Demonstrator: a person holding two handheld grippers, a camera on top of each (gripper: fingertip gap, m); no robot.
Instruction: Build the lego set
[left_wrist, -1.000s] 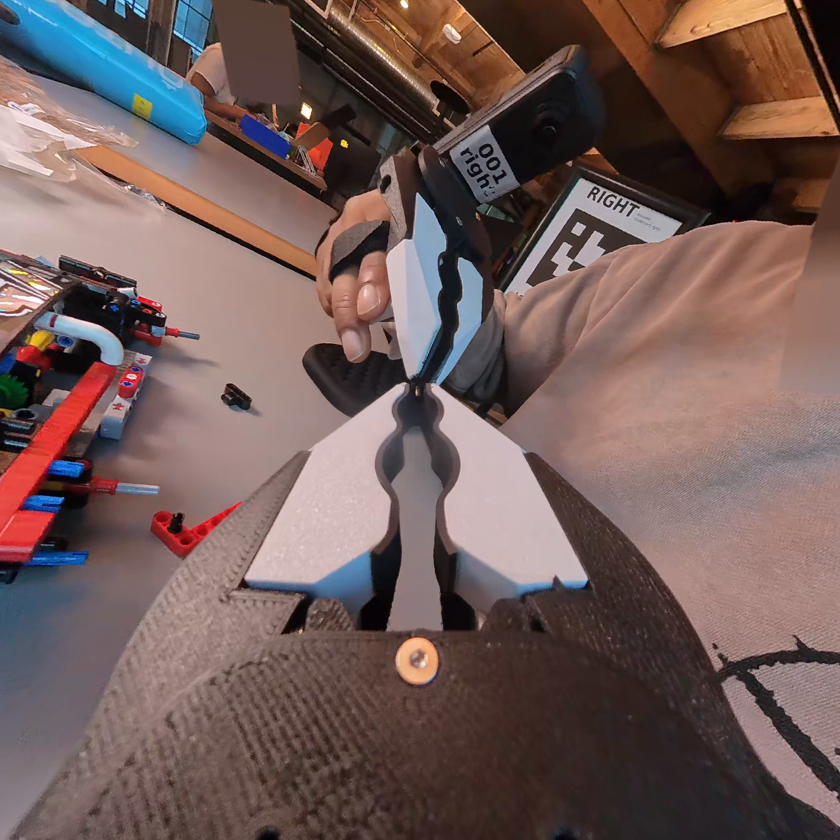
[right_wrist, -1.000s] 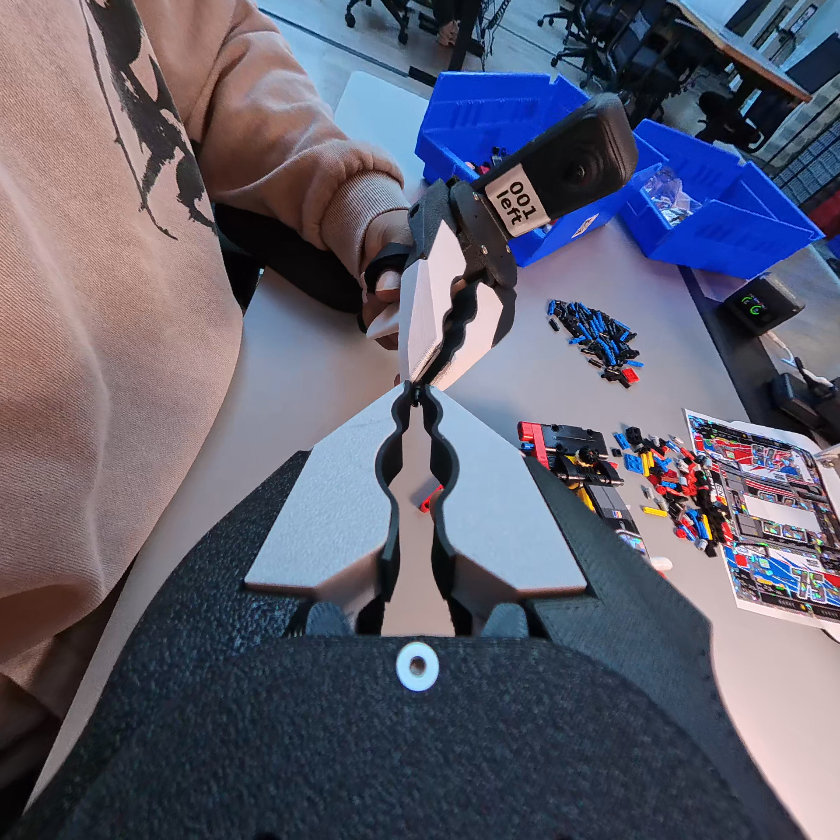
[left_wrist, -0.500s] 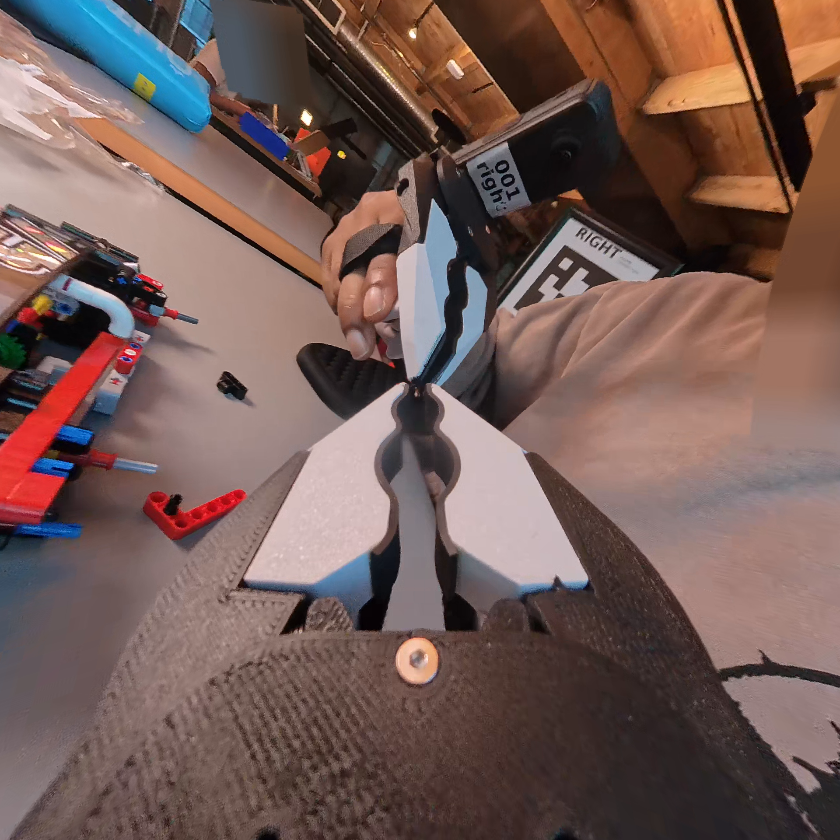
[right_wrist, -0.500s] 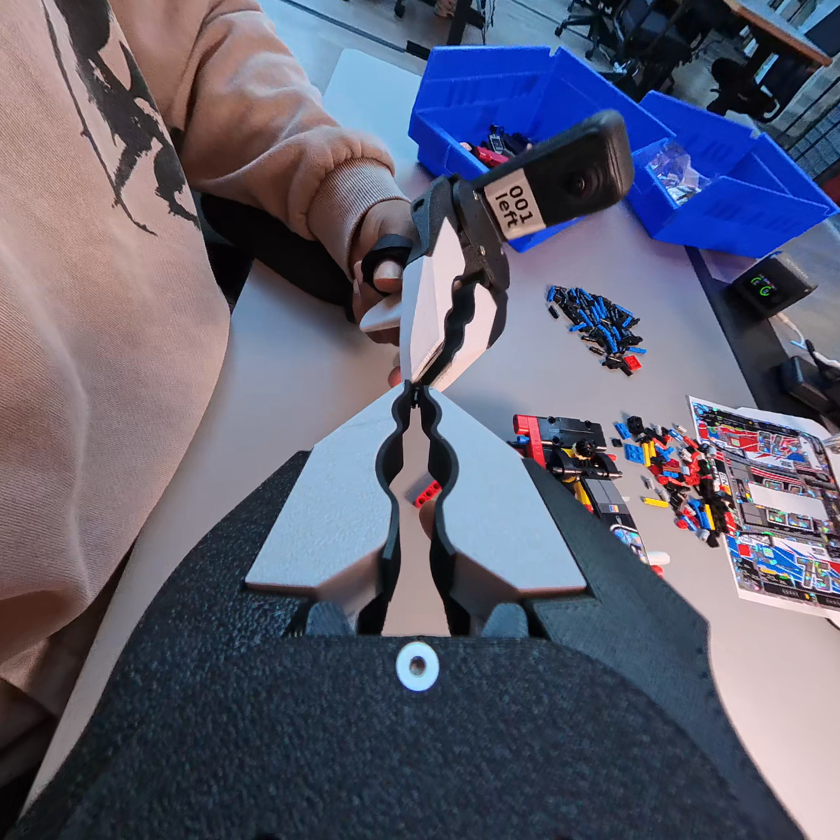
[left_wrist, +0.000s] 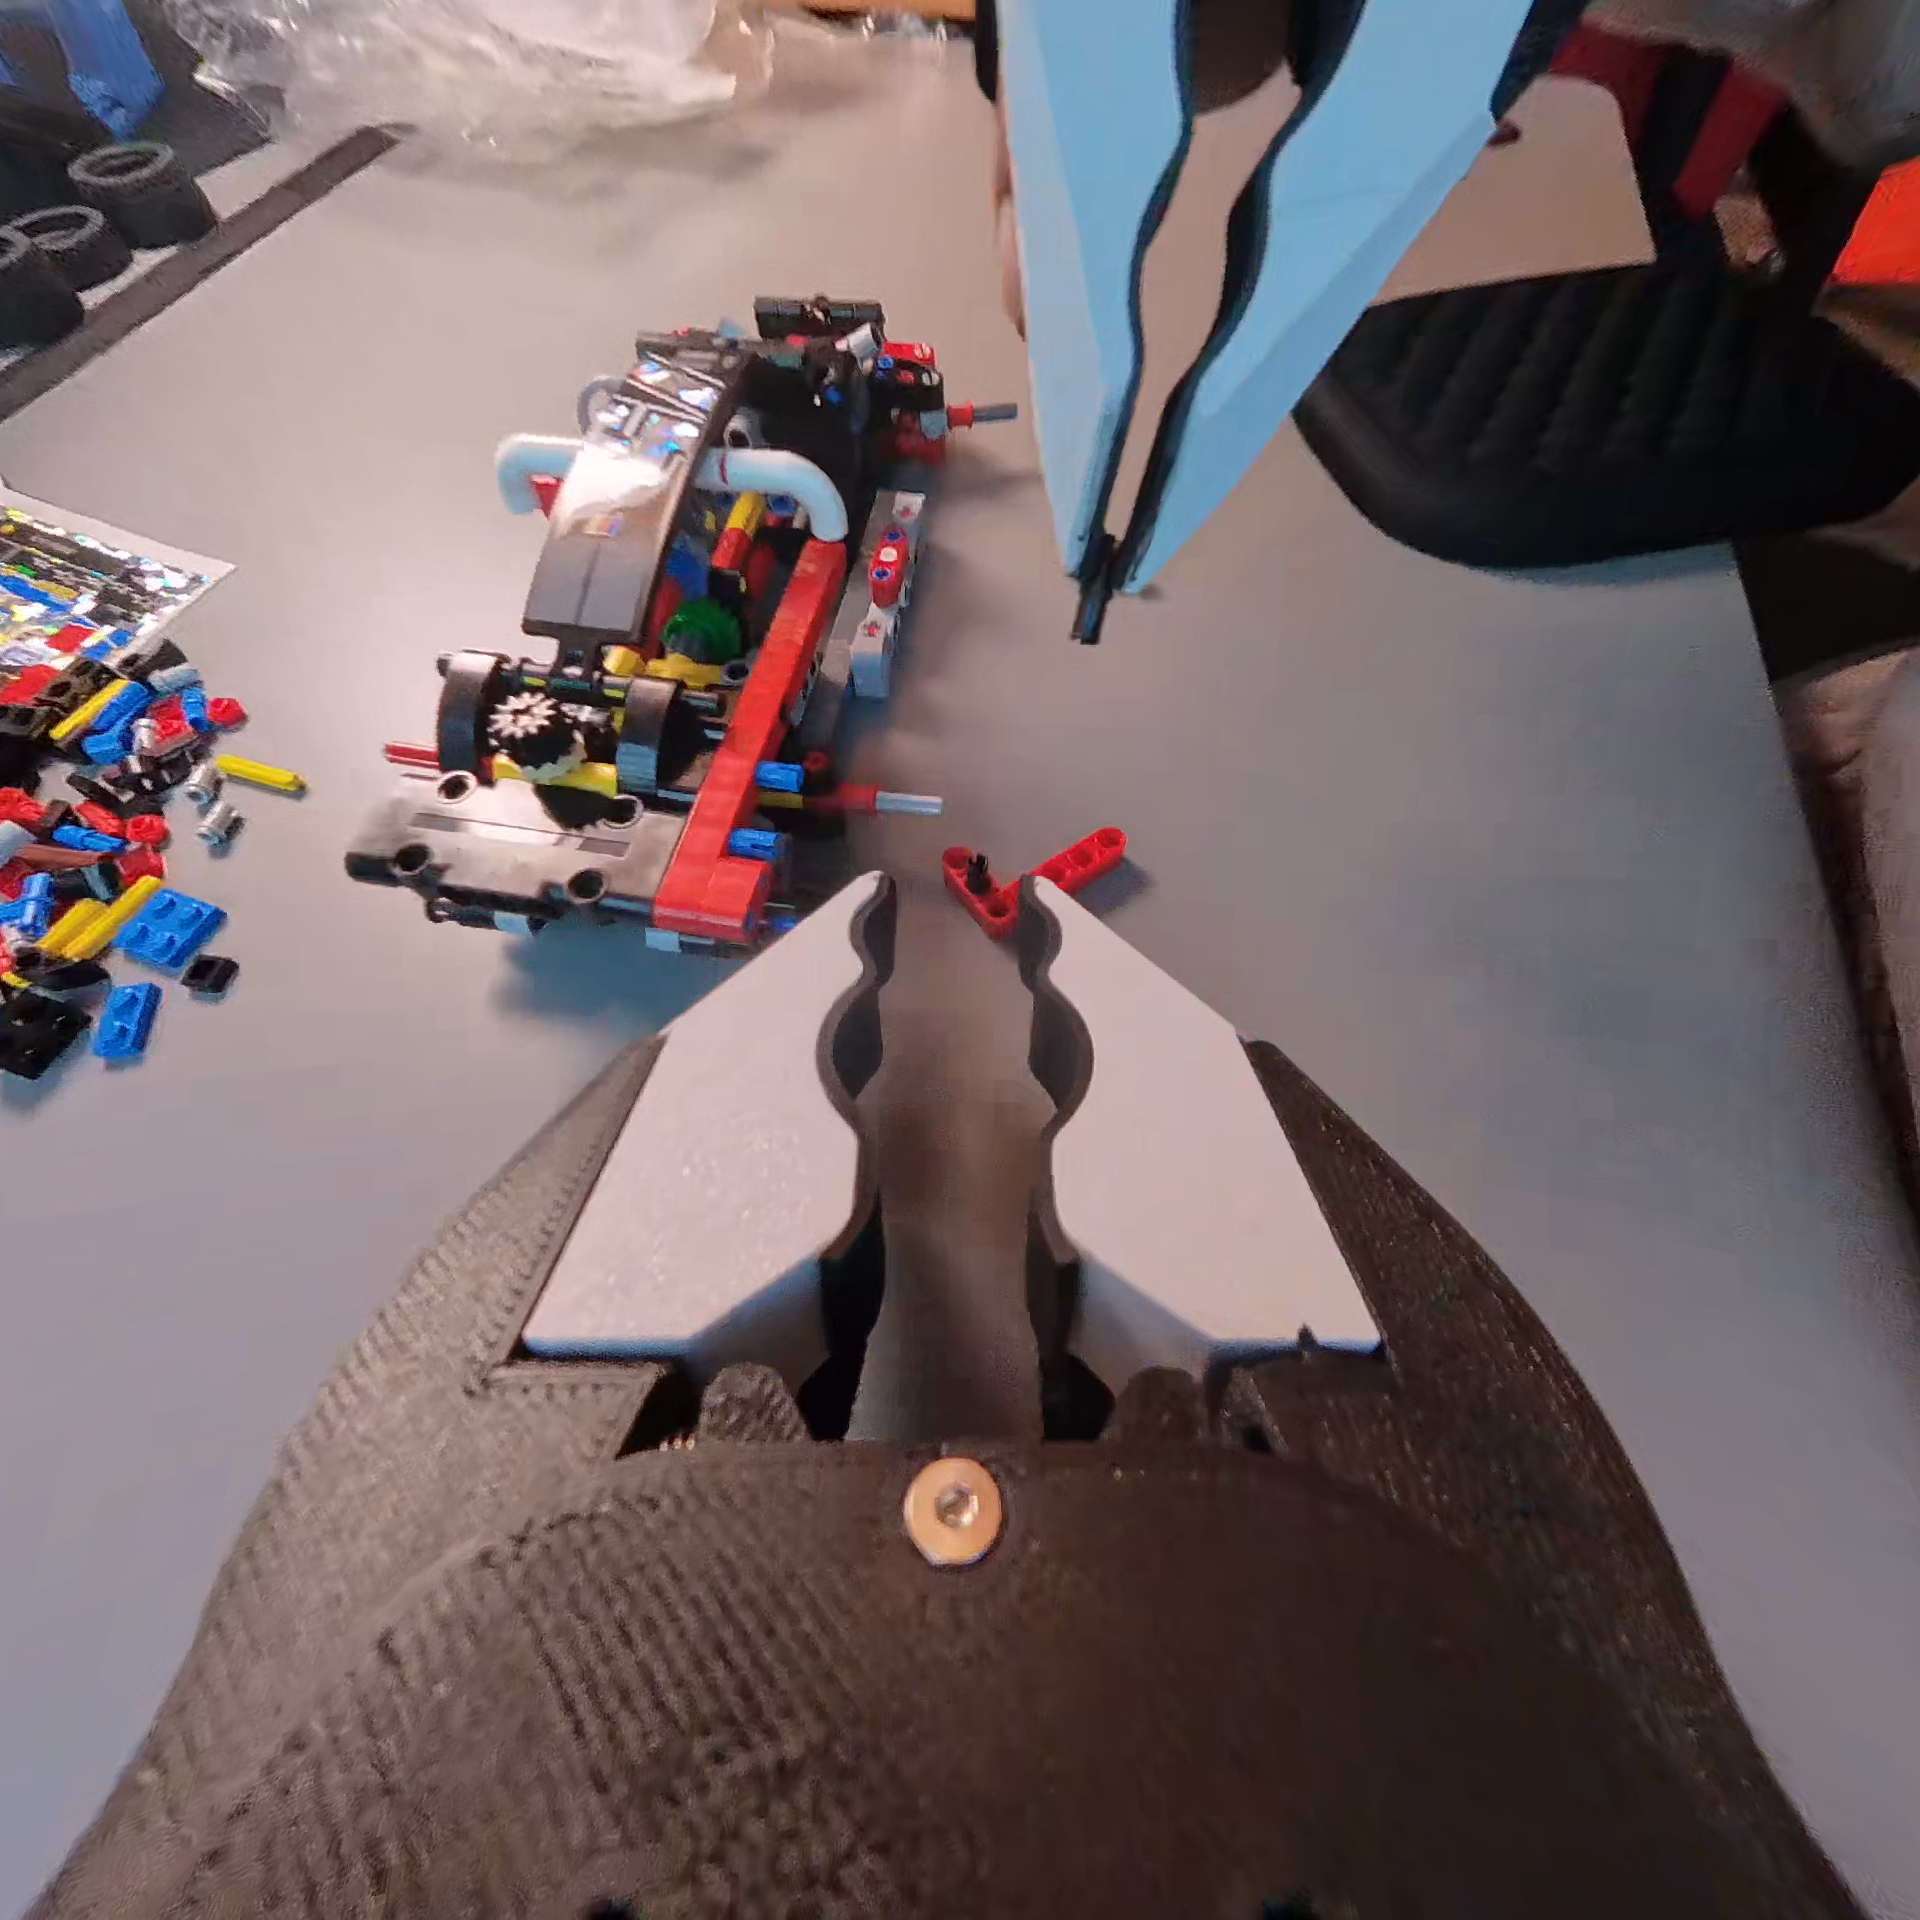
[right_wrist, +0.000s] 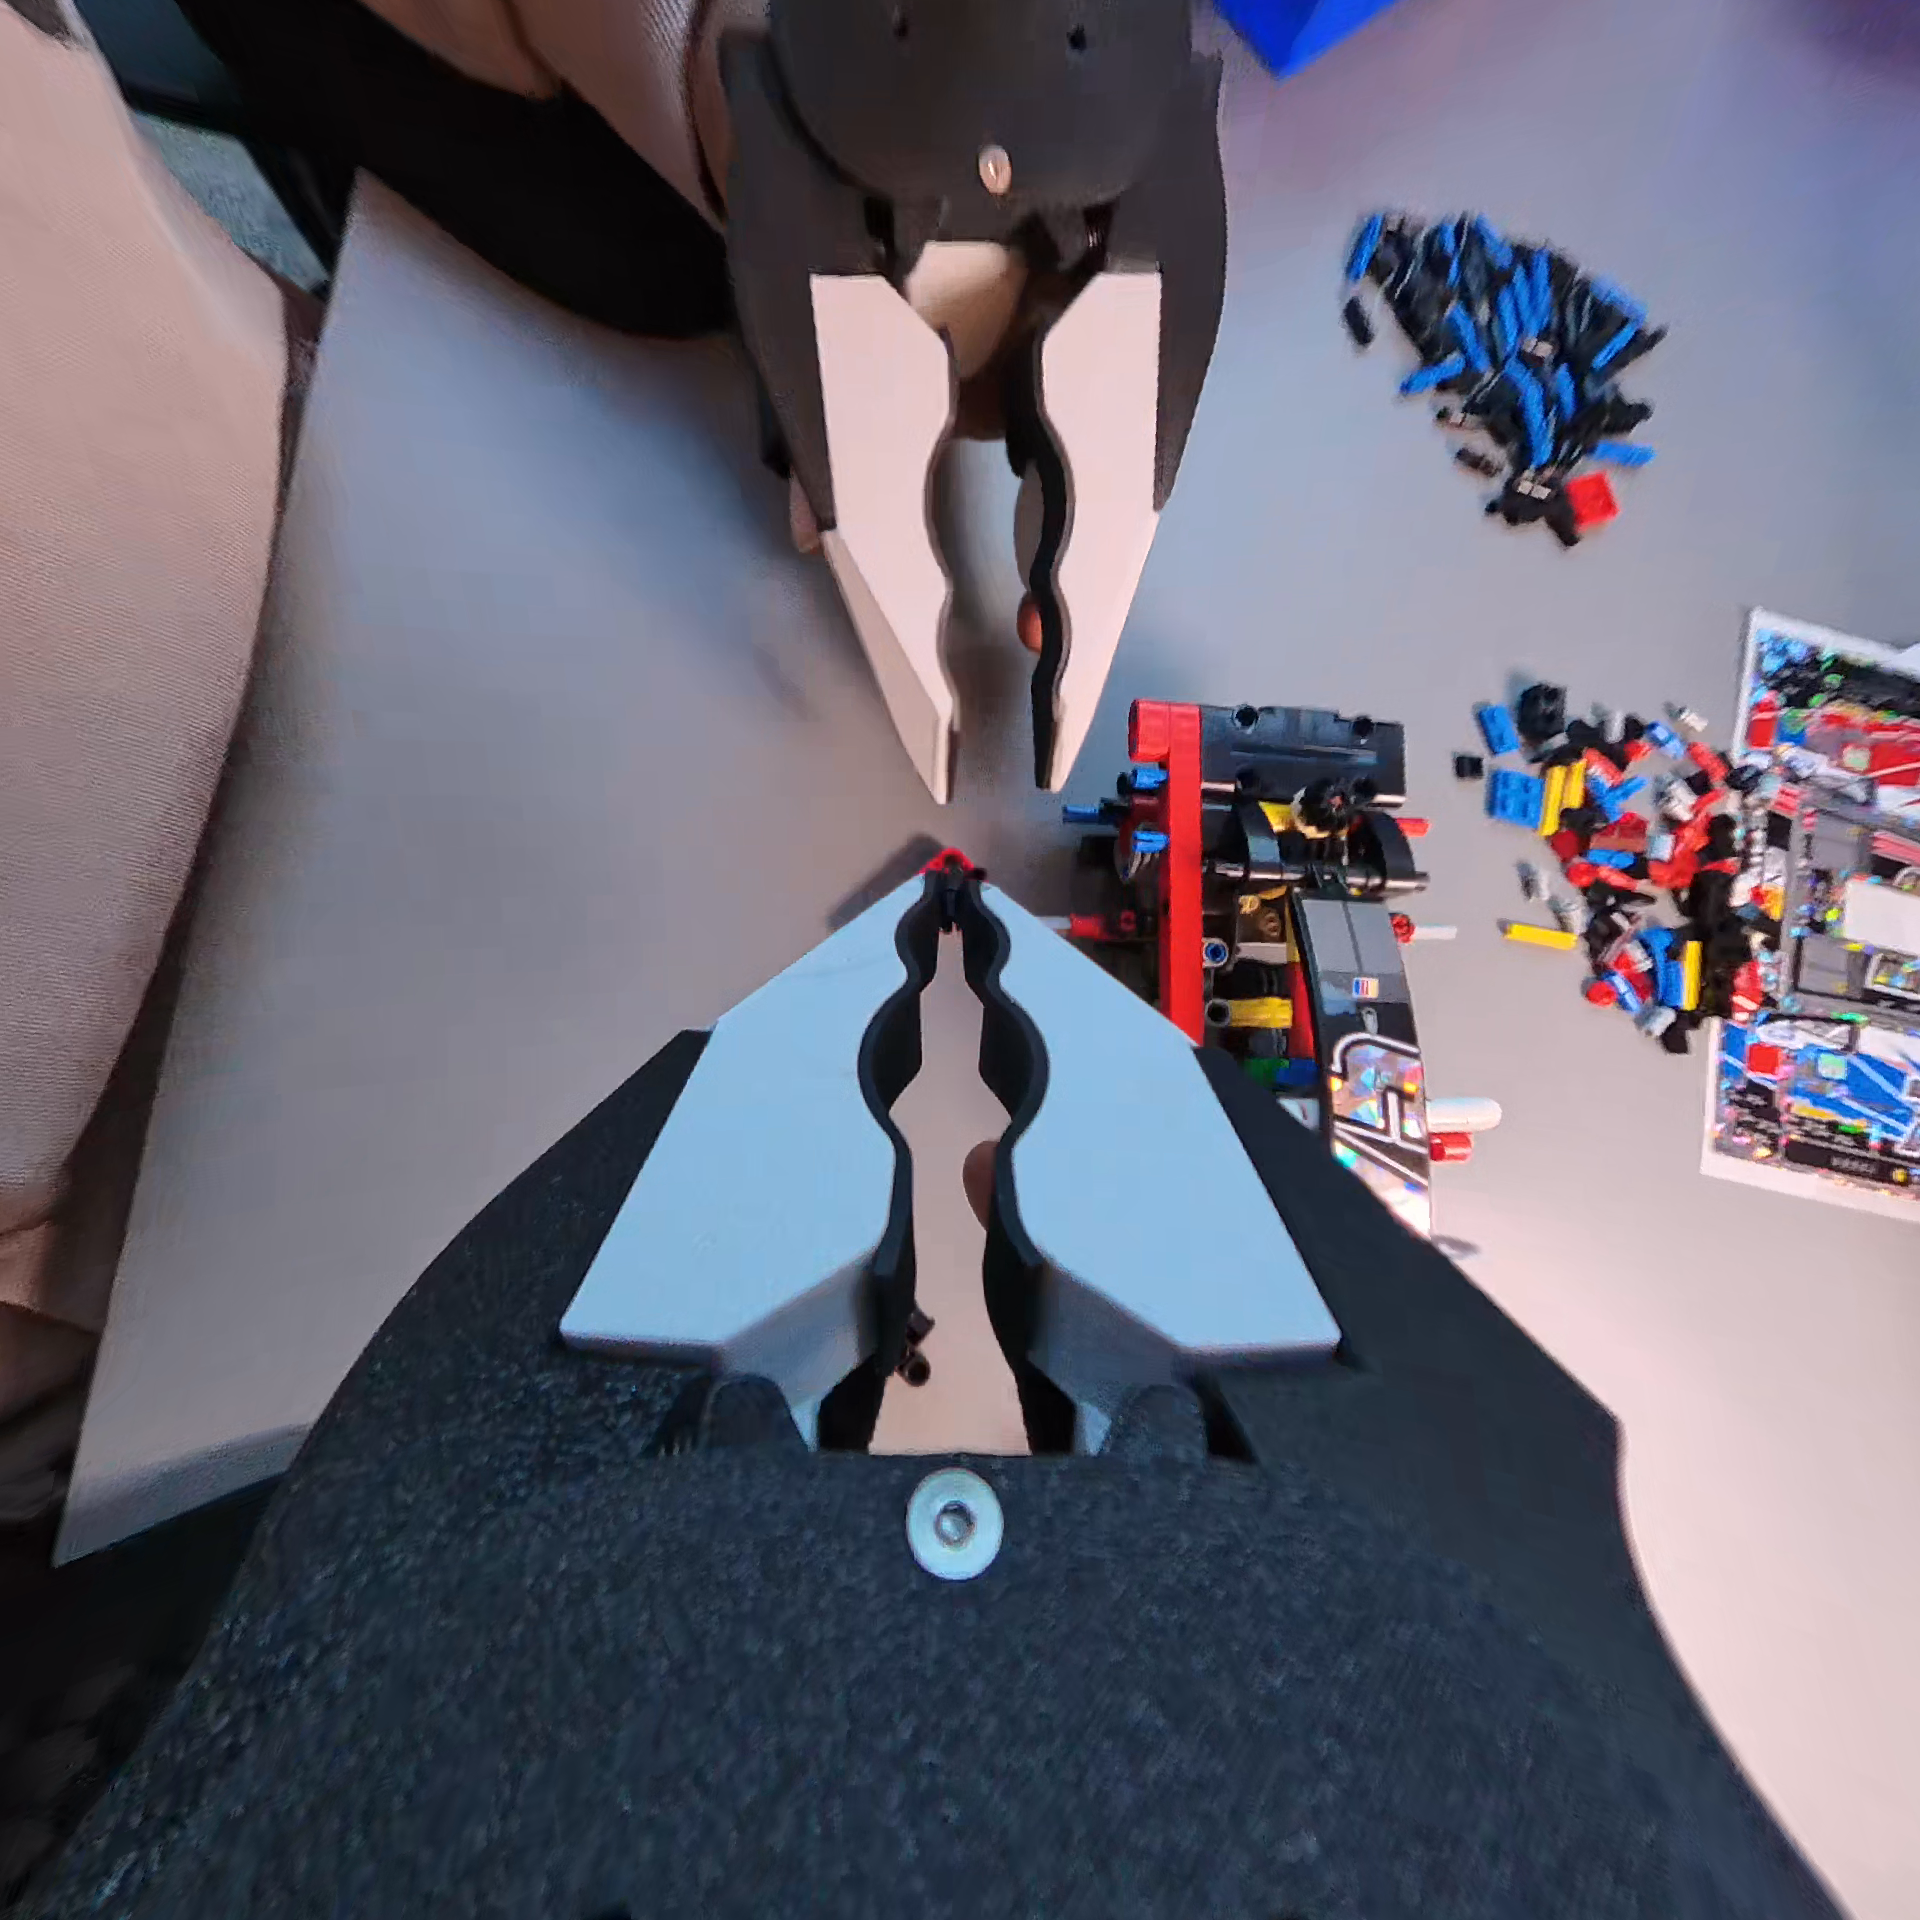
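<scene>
My left claw (left_wrist: 956, 899) stood spread, its two tips apart with nothing between them, hovering just above the bench (left_wrist: 1403, 935). Right past its tips lay a red L-shaped beam (left_wrist: 1023, 868) with a small black pin standing in it; the right tip covered part of the beam's corner, so I could not tell whether it touched. My right claw (right_wrist: 951, 883) was pressed together on a thin black pin (left_wrist: 1089, 613) that stuck out beyond its tips, pointing down at the bench. In the right wrist view only a sliver of that pin showed, with a bit of red just beyond it.

The half-built lego car (left_wrist: 686, 644) rested on the bench just left of my left claw, its long axis running away from me, a red beam along its near side and a white curved pipe toward the far end. Farther left lay a pile of loose pieces (left_wrist: 94, 831) and a printed sheet (left_wrist: 83, 582), cut off by the edge. Black tyres (left_wrist: 94, 218) and clear plastic bags at the back were blurred.
</scene>
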